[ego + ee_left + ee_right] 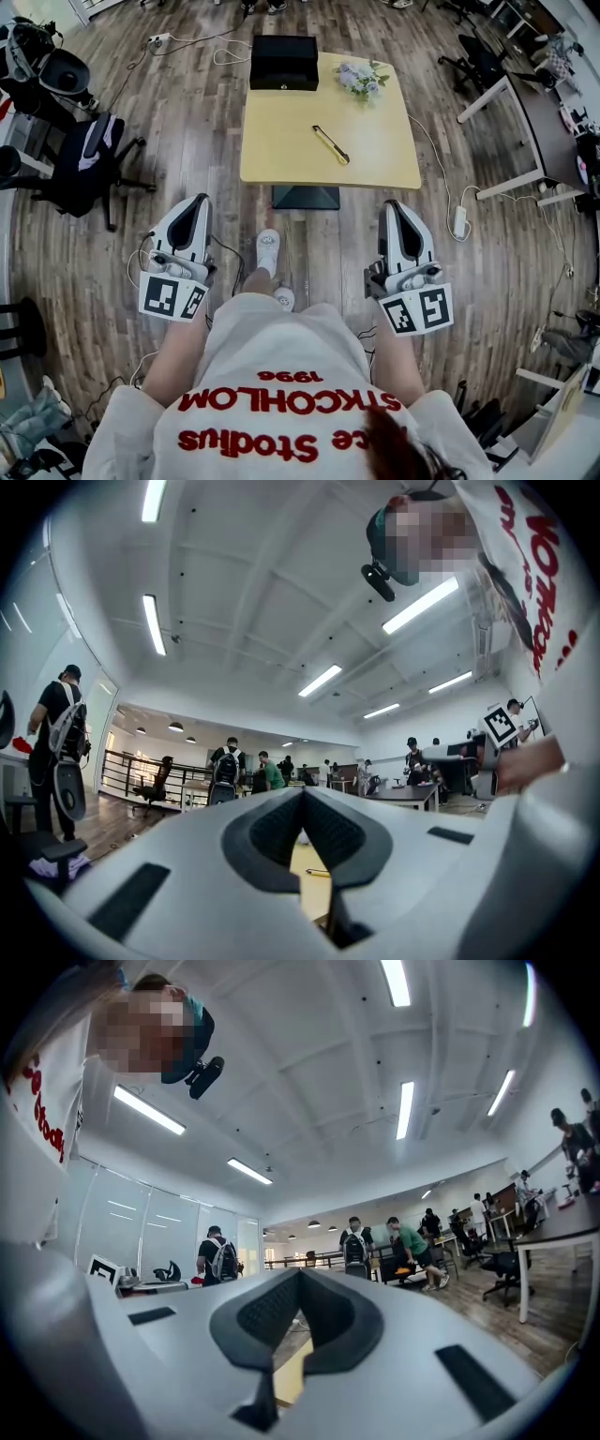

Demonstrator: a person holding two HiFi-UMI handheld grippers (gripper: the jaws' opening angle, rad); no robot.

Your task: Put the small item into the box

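Observation:
A slim gold and black pen-like item (331,144) lies near the middle of the yellow table (281,141). The black box (284,62) stands at the table's far edge, its top facing up. My left gripper (200,199) and right gripper (392,204) hang at waist height, short of the table's near edge and well apart from the item. Both point roughly level towards the table. In the left gripper view the left gripper (303,792) has its jaws together with nothing held, and the item (317,873) shows through the gap below. In the right gripper view the right gripper (299,1274) is likewise shut and empty.
A small bunch of pale flowers (362,78) sits at the table's far right corner. A black office chair (84,164) stands left, a long desk (525,122) right. A white adapter and cable (460,220) lie on the wooden floor. People stand in the background.

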